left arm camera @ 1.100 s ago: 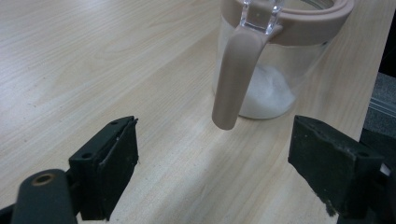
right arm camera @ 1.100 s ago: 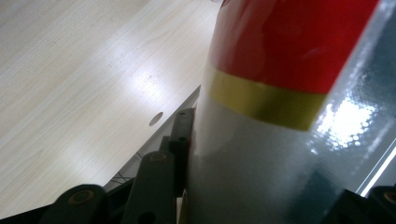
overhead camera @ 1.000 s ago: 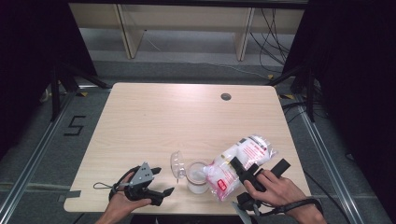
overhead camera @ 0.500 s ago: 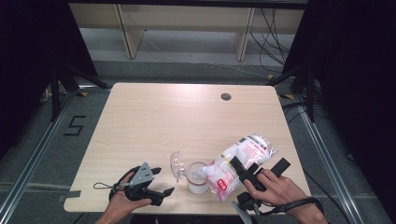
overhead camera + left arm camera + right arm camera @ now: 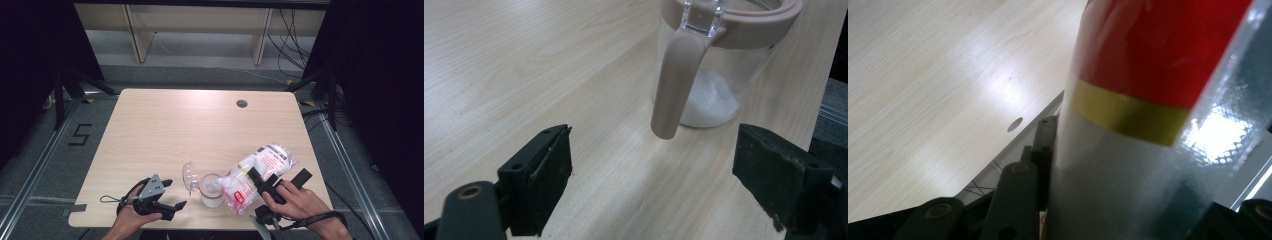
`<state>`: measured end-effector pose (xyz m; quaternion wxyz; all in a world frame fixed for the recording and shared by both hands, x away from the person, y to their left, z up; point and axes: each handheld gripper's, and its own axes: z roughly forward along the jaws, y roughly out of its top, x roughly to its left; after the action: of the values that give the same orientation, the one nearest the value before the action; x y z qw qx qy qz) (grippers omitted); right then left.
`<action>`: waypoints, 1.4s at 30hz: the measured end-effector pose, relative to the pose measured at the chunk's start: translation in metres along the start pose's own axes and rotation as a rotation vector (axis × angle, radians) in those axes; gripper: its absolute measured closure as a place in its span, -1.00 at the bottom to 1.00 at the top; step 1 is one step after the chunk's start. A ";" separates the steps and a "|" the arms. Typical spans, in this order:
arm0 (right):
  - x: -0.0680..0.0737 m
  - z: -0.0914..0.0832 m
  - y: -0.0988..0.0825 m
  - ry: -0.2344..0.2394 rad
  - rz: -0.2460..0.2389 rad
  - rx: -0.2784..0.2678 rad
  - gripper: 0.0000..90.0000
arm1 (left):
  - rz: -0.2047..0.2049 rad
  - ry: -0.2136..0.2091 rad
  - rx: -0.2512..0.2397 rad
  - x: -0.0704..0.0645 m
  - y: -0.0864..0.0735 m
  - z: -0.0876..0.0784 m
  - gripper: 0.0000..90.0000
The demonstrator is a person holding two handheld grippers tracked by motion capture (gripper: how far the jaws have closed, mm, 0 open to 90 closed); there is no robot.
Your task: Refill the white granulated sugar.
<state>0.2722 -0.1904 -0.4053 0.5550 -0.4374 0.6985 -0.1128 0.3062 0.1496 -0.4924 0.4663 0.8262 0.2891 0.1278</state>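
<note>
The bag [image 5: 256, 176] carries red print, too small to read, and tilts over the jar [image 5: 212, 189] near the table's [image 5: 200, 125] front edge. The right gripper [image 5: 260, 181] clamps the bag. The left gripper [image 5: 170, 195] stands wide open, holding nothing, beside the jar.

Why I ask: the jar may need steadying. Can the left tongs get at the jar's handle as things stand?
Probably yes. The left tongs stand open, aimed at the jar's handle, with bare table between. The bag held by the right tongs tilts over the jar from the other side.
</note>
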 end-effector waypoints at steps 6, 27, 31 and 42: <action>0.000 0.000 0.000 0.001 0.002 0.000 0.57 | -0.011 -0.001 -0.001 -0.001 0.000 0.000 -0.66; 0.001 0.001 -0.002 0.003 0.016 -0.011 0.59 | 0.007 0.005 0.005 0.001 0.000 0.000 -0.65; 0.000 0.000 -0.003 -0.004 0.009 -0.004 0.59 | -0.020 -0.007 0.002 0.000 0.000 0.000 -0.66; -0.002 0.000 -0.003 -0.002 0.011 -0.006 0.60 | 0.009 0.001 0.003 0.001 0.000 0.000 -0.65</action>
<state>0.2738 -0.1907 -0.4018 0.5548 -0.4354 0.7008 -0.1071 0.3067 0.1500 -0.4920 0.4643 0.8282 0.2859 0.1297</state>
